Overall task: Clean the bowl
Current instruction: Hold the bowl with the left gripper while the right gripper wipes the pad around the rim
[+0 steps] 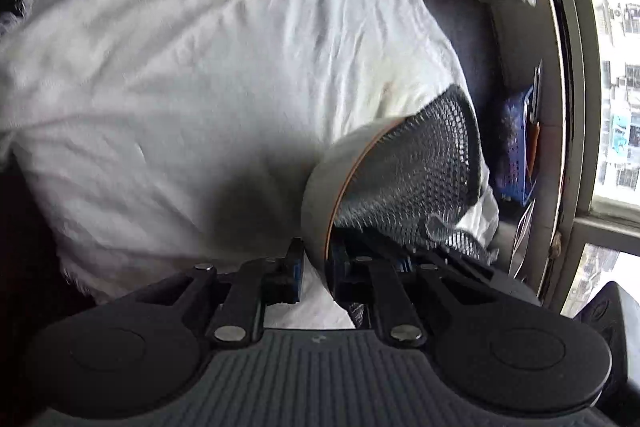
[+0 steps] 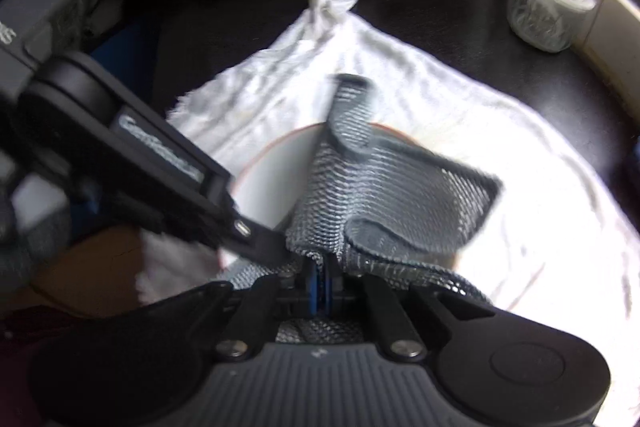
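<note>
The left tool (image 1: 314, 267) grips the bowl (image 1: 320, 183) by its rim, tilted above the white towel (image 1: 180, 67) on the desk (image 2: 460, 11). The right tool (image 2: 320, 283) pinches a grey mesh cloth (image 2: 384, 195) inside it. Wiping appears underway; next, sweep the cloth around the inner wall.

The left tool (image 1: 314, 267) is matt black, with a ribbed grey plate nearest the lens and, either side of that plate, a round black disc with a faint circular recess. From the plate two black link bars run forward, each pinned by silver screws, to blue-padded fingers (image 1: 294, 277). The right tool (image 2: 320, 283) has the same build, its blue pads (image 2: 314, 285) ahead of the ribbed plate. Seen from the right wrist, the left tool bears pale blurred lettering.
</note>
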The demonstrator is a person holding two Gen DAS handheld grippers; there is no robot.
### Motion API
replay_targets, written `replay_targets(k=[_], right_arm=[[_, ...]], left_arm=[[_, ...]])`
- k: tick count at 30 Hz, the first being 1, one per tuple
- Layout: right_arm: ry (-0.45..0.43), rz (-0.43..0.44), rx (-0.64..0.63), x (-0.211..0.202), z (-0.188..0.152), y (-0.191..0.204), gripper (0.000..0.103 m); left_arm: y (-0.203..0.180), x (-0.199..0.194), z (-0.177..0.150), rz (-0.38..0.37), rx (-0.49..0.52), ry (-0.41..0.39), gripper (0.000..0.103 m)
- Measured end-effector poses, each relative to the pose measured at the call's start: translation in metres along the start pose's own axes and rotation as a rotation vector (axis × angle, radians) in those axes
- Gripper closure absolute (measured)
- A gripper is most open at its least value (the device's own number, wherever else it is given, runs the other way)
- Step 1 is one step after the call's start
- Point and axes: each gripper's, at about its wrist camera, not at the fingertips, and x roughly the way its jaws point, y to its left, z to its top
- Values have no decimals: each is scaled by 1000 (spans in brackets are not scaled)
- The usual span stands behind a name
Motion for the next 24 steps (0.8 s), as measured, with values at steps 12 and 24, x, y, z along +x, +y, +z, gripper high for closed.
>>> replay_targets(k=[12,24], right_arm=[[-22,-191,-122,-17,14,-24,100],[-16,-149,-97,-6,13,-17,100]], left_arm=[[-104,-14,25,302,871,-111,83],[-51,-10,28,177,583,-95,93]])
